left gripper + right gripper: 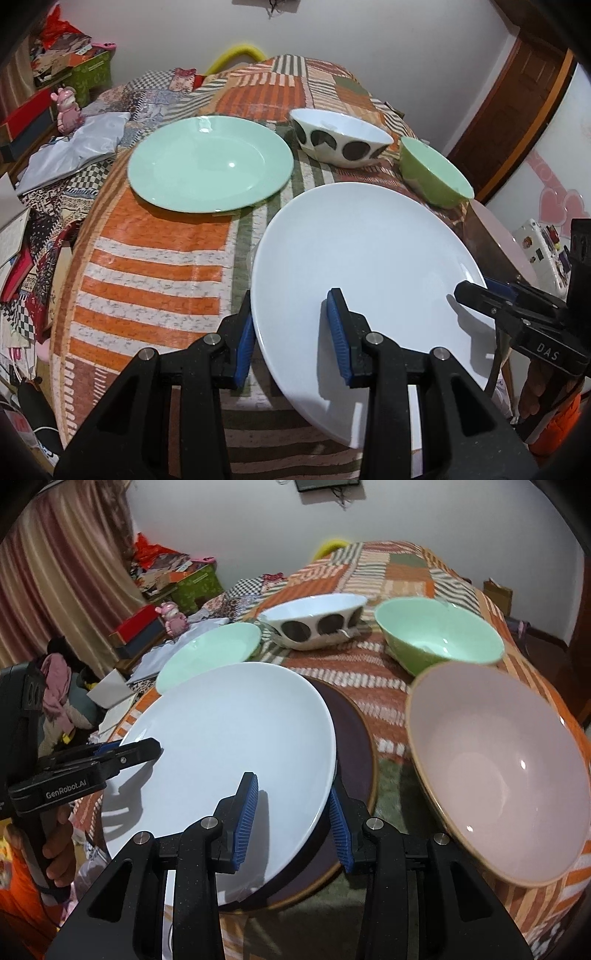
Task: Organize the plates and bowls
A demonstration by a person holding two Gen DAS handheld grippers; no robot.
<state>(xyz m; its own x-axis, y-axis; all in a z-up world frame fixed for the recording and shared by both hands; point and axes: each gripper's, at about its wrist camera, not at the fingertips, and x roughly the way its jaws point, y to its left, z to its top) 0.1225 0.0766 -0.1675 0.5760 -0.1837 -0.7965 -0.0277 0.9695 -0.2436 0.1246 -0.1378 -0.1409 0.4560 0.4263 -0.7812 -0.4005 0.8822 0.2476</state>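
A large white plate (369,258) (229,738) is carried between both grippers. My left gripper (291,332) is shut on its left rim, one blue pad on top and one outside the edge. My right gripper (291,819) is shut on its right rim in the same way. The plate hangs tilted just over a dark plate (354,738) with a tan rim. Farther back on the table stand a mint plate (210,162), a white bowl with black spots (340,136) and a green bowl (436,173). A big pink bowl (498,775) sits to the right.
A patchwork orange cloth (147,258) covers the table. Left of it lie boxes, papers and a pink figurine (68,110). A curtain (66,572) hangs at the far left and a wooden door (517,103) stands at the right. A hand (55,842) holds the left gripper.
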